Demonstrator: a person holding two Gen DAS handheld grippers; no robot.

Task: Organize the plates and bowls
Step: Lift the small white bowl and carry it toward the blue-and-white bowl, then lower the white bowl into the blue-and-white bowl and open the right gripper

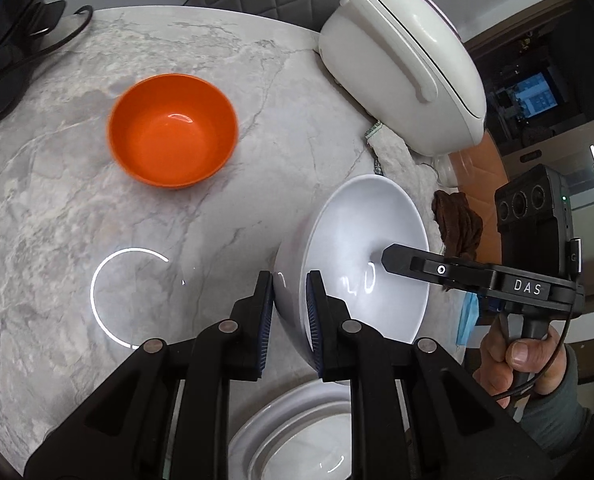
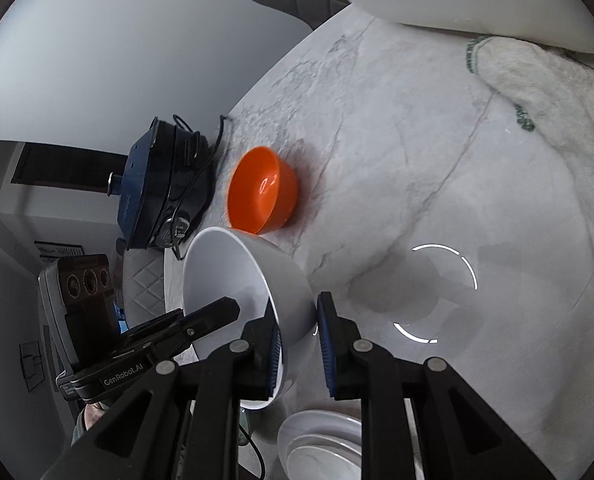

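A white bowl (image 1: 361, 248) is held tilted on its side above the marble table (image 1: 57, 200). My left gripper (image 1: 291, 308) is shut on its near rim, one pad inside, one outside. My right gripper (image 2: 299, 344) straddles the opposite rim of the same bowl (image 2: 225, 276); its inner pad touches the wall, its outer pad stands just off it. The right gripper's finger also shows inside the bowl in the left wrist view (image 1: 401, 260). An orange bowl (image 1: 173, 130) sits upright on the table beyond, also in the right wrist view (image 2: 261, 192). White stacked plates (image 1: 297, 436) lie below the grippers.
A white rice cooker (image 1: 401, 60) stands at the table's far right on a pale cloth (image 2: 549, 128). A dark blue bag with cables (image 2: 157, 192) lies at the far left edge. A brown rag (image 1: 457, 228) hangs off the right side.
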